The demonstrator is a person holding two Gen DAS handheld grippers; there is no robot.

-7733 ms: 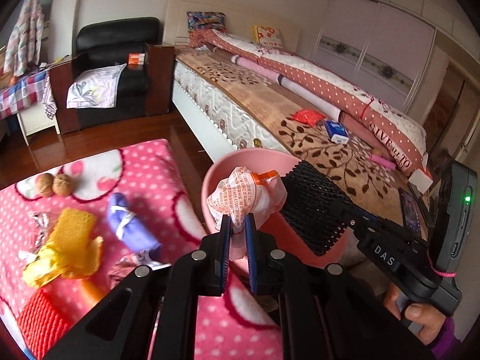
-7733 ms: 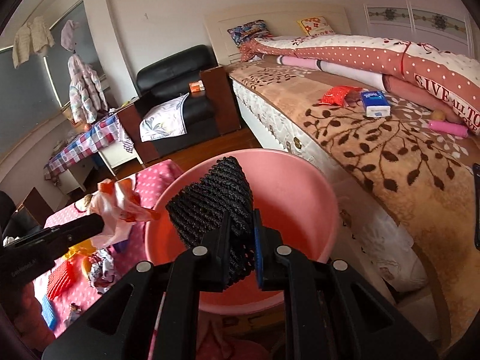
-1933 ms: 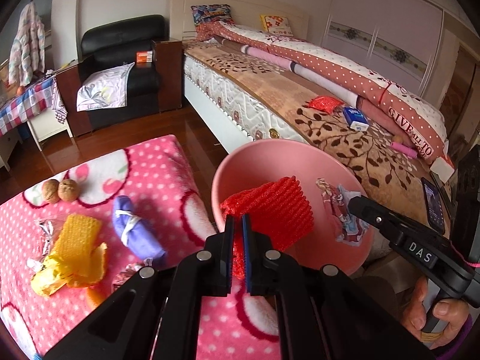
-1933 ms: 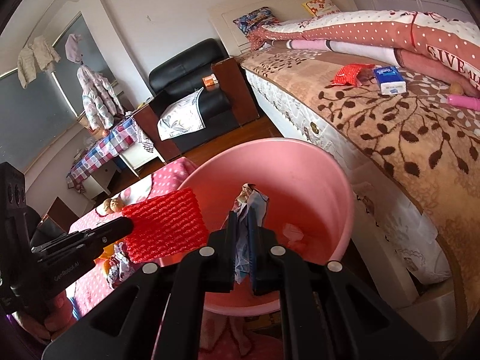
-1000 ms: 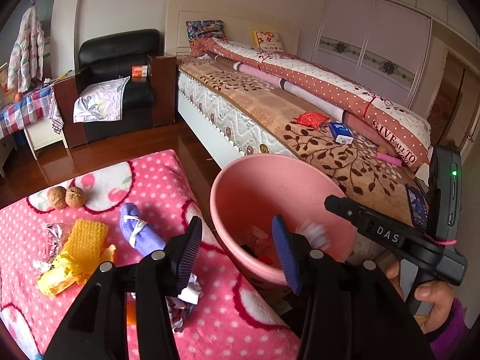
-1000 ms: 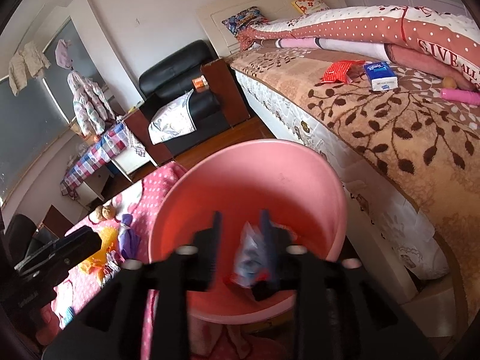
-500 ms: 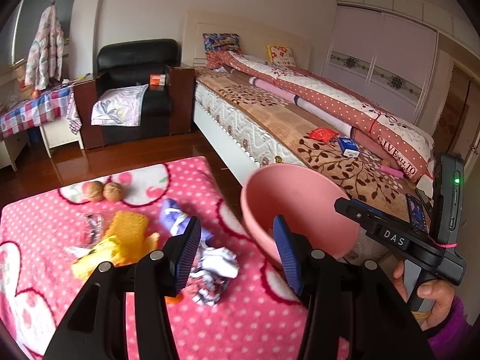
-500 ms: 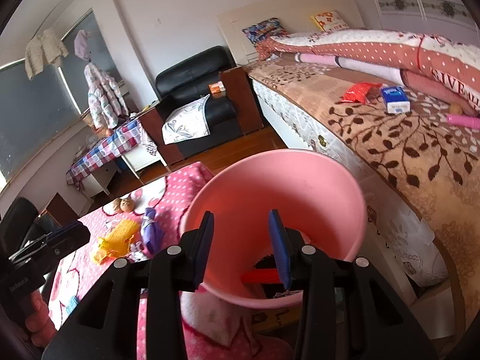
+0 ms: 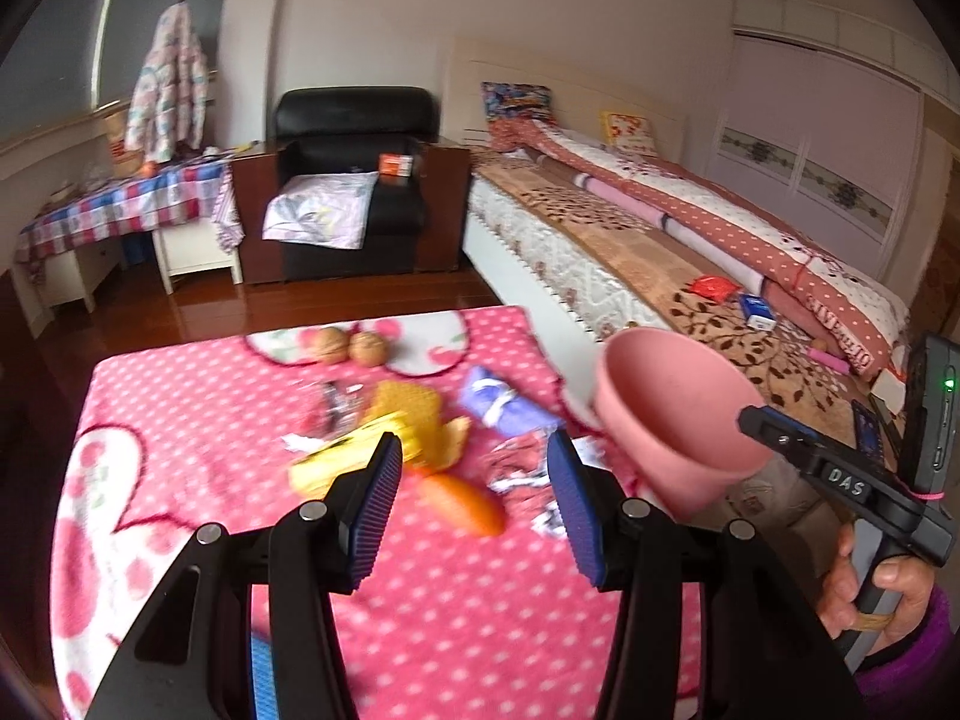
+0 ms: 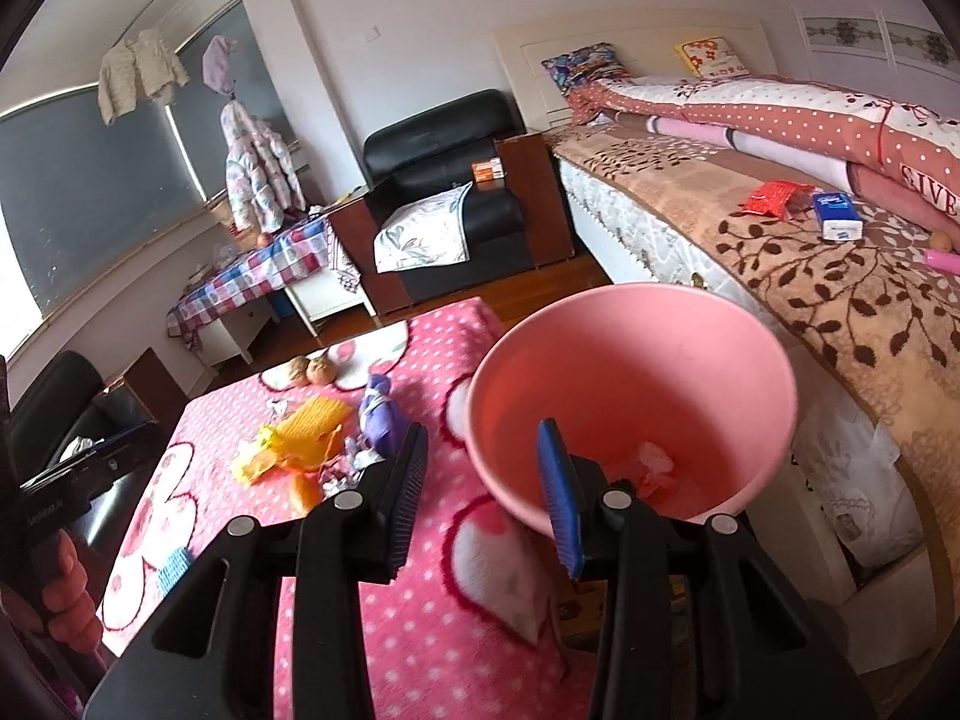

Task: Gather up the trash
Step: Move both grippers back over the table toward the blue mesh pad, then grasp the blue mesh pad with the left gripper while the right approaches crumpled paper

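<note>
Several scraps lie blurred in the left wrist view: a yellow wrapper (image 9: 366, 459), an orange piece (image 9: 462, 501), a purple bundle (image 9: 504, 408) and crinkled foil (image 9: 522, 468). All sit mid-worktop (image 9: 180, 420) on pink dotted cloth, with bare cloth toward its edges. Beside its right edge stands the pink bin (image 10: 630, 384), holding crumpled trash (image 10: 651, 468), partly hidden. Left gripper (image 9: 474, 507) and right gripper (image 10: 483, 495) have jaws spread, empty.
</note>
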